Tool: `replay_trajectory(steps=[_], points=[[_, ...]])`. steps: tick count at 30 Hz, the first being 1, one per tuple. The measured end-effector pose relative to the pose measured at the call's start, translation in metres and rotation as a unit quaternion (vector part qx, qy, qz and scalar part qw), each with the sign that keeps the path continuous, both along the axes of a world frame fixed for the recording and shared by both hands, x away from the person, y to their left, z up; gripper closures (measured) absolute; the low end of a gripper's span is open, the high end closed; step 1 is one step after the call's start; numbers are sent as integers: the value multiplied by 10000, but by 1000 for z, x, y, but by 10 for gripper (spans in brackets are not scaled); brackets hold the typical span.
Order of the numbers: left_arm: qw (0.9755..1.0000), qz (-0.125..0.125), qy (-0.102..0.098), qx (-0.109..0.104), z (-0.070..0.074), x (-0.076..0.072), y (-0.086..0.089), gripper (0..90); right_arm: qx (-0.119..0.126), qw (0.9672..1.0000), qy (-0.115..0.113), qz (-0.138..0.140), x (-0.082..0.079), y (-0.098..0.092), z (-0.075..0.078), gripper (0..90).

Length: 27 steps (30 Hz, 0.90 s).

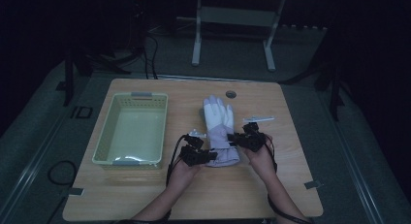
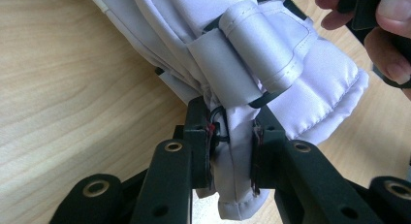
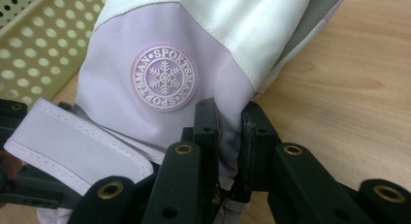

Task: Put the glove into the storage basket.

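Tools first: from the high view we see the left tool [image 1: 209,155] and right tool [image 1: 233,138] both at the cuff end of the lilac-and-white ski glove [image 1: 219,129], which lies on the surface [image 1: 291,185] beside the empty basket [image 1: 105,136]. Left gripper view: our left tool [image 2: 231,151] is clenched on the cuff hem; nothing is lifted yet, we judge. Right gripper view: the right tool [image 3: 228,132] pinches the cuff fabric; the badge [image 3: 165,77] reads "SPORTSMAN".
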<state>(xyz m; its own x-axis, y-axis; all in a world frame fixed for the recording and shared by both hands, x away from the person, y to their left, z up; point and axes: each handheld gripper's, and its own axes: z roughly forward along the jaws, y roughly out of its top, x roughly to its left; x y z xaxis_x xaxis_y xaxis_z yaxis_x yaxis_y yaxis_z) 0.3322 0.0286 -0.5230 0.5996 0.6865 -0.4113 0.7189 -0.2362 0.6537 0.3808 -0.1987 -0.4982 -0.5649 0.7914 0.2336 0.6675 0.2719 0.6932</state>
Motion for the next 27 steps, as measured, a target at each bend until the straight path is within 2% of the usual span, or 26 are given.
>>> replay_trajectory(steps=[3,4,6,9,10,18,27], points=[[10000,-33,-21,8,5,0,2,747,24,10000,-67,12,-1,1,5,794],[10000,-51,-82,9,11,-1,4,747,27,10000,-76,11,-2,2,7,793],[9999,-70,-102,13,17,-1,7,750,41,9998,-187,44,-4,5,17,793],[9999,-66,-140,18,23,-2,10,750,45,9998,-203,64,-4,8,22,793],[9998,-58,-162,37,29,-2,13,750,30,9997,-238,77,-4,10,25,793],[9996,-85,-224,116,47,-2,30,750,-154,9986,-466,185,-6,30,48,794],[9993,-54,-310,206,63,-3,54,749,-131,9976,-602,328,-5,54,63,795]])
